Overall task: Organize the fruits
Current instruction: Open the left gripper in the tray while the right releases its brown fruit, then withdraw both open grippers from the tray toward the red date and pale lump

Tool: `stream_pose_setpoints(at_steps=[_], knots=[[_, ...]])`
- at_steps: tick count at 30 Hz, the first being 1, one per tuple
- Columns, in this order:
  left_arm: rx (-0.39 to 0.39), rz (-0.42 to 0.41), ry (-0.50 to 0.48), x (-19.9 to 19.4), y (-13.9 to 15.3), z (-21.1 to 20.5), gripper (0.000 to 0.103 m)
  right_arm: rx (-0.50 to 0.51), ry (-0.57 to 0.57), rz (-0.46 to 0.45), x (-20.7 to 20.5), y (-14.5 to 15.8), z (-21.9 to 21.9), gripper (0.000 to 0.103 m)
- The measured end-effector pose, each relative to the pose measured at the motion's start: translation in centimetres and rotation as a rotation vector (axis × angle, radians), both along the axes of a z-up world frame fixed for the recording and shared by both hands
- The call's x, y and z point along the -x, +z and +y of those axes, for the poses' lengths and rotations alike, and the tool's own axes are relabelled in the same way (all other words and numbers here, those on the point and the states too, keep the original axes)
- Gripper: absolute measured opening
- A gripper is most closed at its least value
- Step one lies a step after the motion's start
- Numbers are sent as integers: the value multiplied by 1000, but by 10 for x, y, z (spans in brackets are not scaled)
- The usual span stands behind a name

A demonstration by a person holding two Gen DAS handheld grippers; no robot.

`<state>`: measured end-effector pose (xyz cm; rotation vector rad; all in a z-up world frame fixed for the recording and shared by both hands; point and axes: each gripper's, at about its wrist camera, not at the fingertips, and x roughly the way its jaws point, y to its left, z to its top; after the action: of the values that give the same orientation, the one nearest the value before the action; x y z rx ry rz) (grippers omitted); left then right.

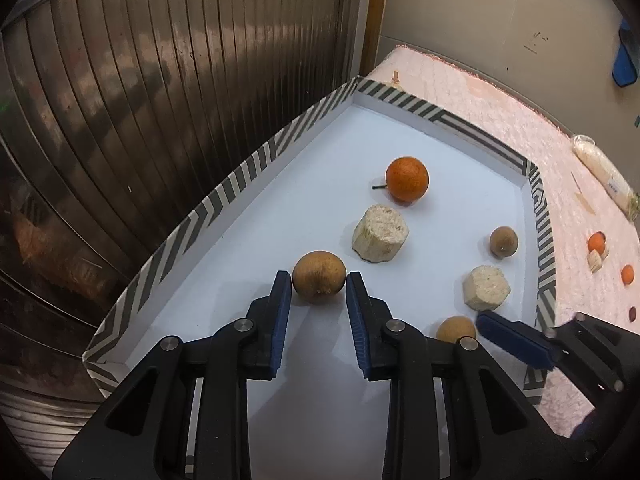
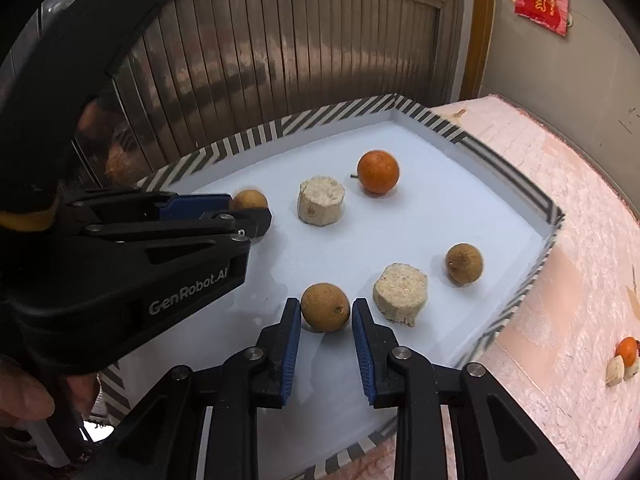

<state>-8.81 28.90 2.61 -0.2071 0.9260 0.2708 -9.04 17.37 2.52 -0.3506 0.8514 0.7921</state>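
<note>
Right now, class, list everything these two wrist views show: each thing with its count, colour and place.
tray: one, white floor, striped black-and-white rim, on the pink cloth
orange: one, orange, far end of tray
cut pale chunks: two, cream, mid tray and right side
brown round fruits: three, tan-brown, in tray; one sits between each claw's fingers
pink cloth: one, pink, under tray
loose fruit pieces: a few, orange and cream, on cloth right of tray
left claw: black with blue pads, open around a brown fruit
right claw: same, open around another
</note>
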Motion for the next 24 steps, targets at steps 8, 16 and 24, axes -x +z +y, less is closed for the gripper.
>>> stream_pose_setpoints(at_steps=[8, 16, 24], knots=[[-3, -141, -19, 7, 42, -27, 64, -56, -170, -158, 10, 46, -56, 41], [23, -196, -180, -17, 68, -110, 64, 1, -469, -255, 0, 66, -157, 47], [22, -148, -355, -41, 61, -198, 64, 35, -673, -244, -7, 62, -254, 47]])
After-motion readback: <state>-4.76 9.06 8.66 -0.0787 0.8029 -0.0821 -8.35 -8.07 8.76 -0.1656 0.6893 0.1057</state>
